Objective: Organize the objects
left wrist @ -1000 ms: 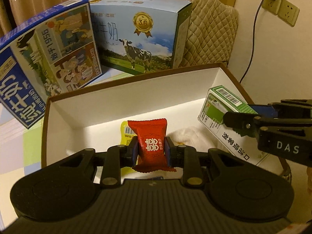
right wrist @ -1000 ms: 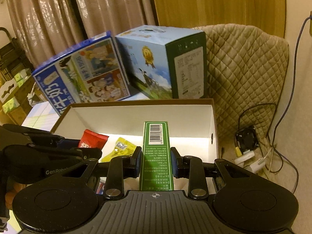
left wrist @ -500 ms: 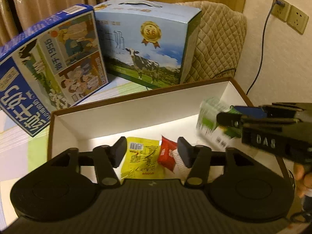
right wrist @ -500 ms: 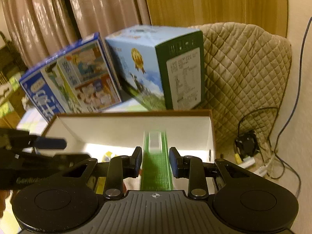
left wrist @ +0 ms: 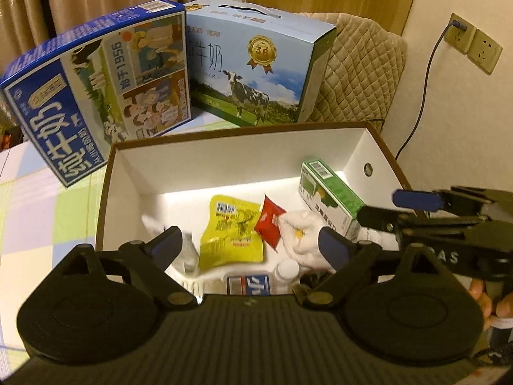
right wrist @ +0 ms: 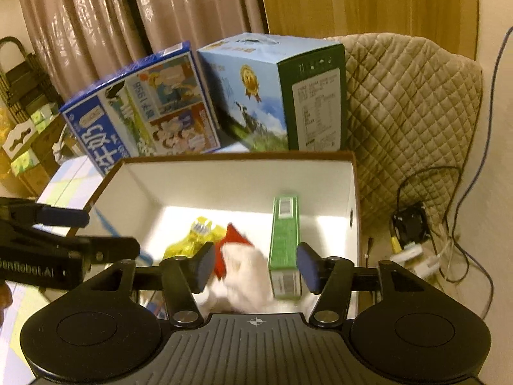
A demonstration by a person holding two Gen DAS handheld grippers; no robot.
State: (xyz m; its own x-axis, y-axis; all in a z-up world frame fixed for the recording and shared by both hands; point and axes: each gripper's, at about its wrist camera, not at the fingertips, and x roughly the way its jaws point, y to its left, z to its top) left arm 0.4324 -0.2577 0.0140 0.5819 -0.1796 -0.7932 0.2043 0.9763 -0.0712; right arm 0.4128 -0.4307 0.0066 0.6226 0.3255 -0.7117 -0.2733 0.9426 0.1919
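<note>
Above the open cardboard box (left wrist: 105, 192), left gripper (left wrist: 253, 245) and right gripper (right wrist: 255, 266) hang empty, jaws spread; red candy (left wrist: 269, 221) and green carton (left wrist: 330, 195) lie inside, gathered for tidying.

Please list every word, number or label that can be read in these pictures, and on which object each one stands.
"1956": dark blue milk carton
"3.6", "MILK": light blue cow carton
"DAS": right gripper
"GenRobot.AI", partly cut off: left gripper
Print on green box, yellow packet: too blurred.
</note>
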